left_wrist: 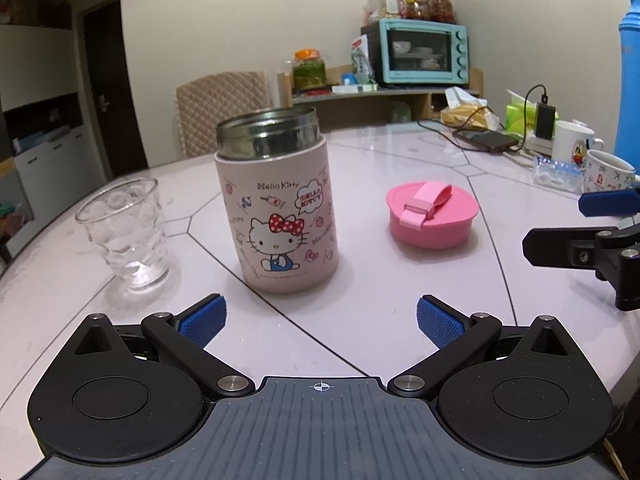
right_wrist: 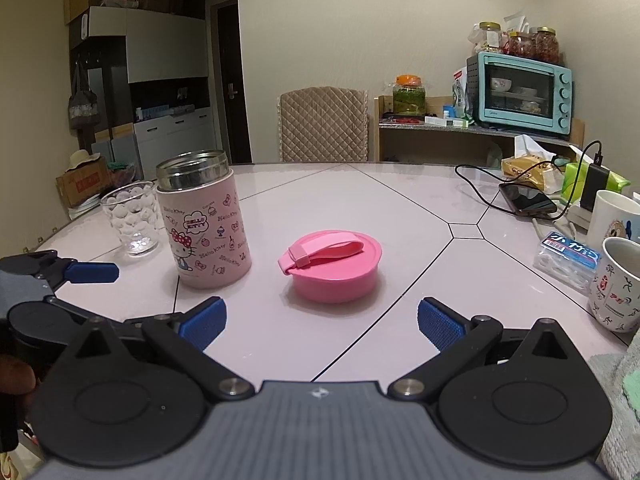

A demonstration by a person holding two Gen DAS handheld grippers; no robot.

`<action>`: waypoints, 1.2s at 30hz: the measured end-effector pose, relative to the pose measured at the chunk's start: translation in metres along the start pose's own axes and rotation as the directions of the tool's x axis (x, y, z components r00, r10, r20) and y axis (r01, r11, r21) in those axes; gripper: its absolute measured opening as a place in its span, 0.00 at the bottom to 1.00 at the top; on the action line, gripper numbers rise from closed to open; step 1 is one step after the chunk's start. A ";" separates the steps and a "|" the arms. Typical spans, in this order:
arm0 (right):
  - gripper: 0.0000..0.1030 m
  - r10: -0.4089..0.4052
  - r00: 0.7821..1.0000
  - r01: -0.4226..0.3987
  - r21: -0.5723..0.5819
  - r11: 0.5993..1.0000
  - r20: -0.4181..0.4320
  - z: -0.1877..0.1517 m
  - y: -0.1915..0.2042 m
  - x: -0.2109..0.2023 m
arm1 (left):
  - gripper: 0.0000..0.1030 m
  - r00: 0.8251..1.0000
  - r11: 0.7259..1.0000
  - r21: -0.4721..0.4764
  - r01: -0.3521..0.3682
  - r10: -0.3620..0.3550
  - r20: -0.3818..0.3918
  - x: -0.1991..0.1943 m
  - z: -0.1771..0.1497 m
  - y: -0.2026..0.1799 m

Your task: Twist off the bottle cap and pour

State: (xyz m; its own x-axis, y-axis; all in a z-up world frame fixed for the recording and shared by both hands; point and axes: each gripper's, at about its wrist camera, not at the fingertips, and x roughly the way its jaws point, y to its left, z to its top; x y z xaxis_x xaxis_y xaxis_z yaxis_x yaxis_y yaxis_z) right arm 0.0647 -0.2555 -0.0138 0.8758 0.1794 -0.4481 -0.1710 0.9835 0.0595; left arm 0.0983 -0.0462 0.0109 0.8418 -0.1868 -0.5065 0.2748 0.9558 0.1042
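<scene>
A pink Hello Kitty bottle (left_wrist: 278, 200) stands upright on the table with its steel mouth uncovered; it also shows in the right wrist view (right_wrist: 204, 224). Its pink cap (left_wrist: 432, 216) with a strap lies flat on the table to the bottle's right, and shows in the right wrist view (right_wrist: 334, 266). A clear glass (left_wrist: 124, 232) stands left of the bottle, also in the right wrist view (right_wrist: 130, 218). My left gripper (left_wrist: 320, 322) is open and empty, just short of the bottle. My right gripper (right_wrist: 320, 322) is open and empty, just short of the cap.
The pale table (right_wrist: 400, 208) carries a phone on a cable (right_wrist: 528, 198), white mugs (right_wrist: 616, 284), a small plastic box (right_wrist: 568, 260) and tissue packs at the right. A padded chair (right_wrist: 324, 124) and a shelf with a teal oven (right_wrist: 524, 94) stand behind. A blue flask (left_wrist: 630, 80) stands far right.
</scene>
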 end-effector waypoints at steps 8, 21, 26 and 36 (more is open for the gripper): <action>1.00 0.002 1.000 -0.002 0.013 1.000 0.009 -0.003 0.005 -0.009 | 1.00 1.000 1.000 0.000 -0.010 0.010 0.027 -0.014 -0.001 -0.002; 1.00 -0.023 1.000 0.022 0.052 0.998 0.018 -0.011 0.008 -0.023 | 1.00 0.999 1.000 -0.012 0.000 0.001 0.049 -0.026 -0.006 -0.006; 1.00 -0.020 1.000 0.019 0.058 0.998 0.016 -0.014 0.010 -0.025 | 1.00 0.999 1.000 -0.017 0.001 0.000 0.051 -0.027 -0.007 -0.006; 1.00 -0.018 1.000 0.017 0.058 0.998 0.009 -0.014 0.013 -0.023 | 1.00 0.998 1.000 -0.023 0.002 -0.001 0.055 -0.028 -0.008 -0.003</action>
State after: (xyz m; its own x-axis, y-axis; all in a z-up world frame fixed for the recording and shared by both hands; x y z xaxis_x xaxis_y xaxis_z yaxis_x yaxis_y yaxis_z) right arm 0.0358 -0.2477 -0.0151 0.8829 0.1622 -0.4407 -0.1294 0.9861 0.1039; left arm 0.0704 -0.0422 0.0179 0.8661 -0.1997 -0.4583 0.2656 0.9604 0.0836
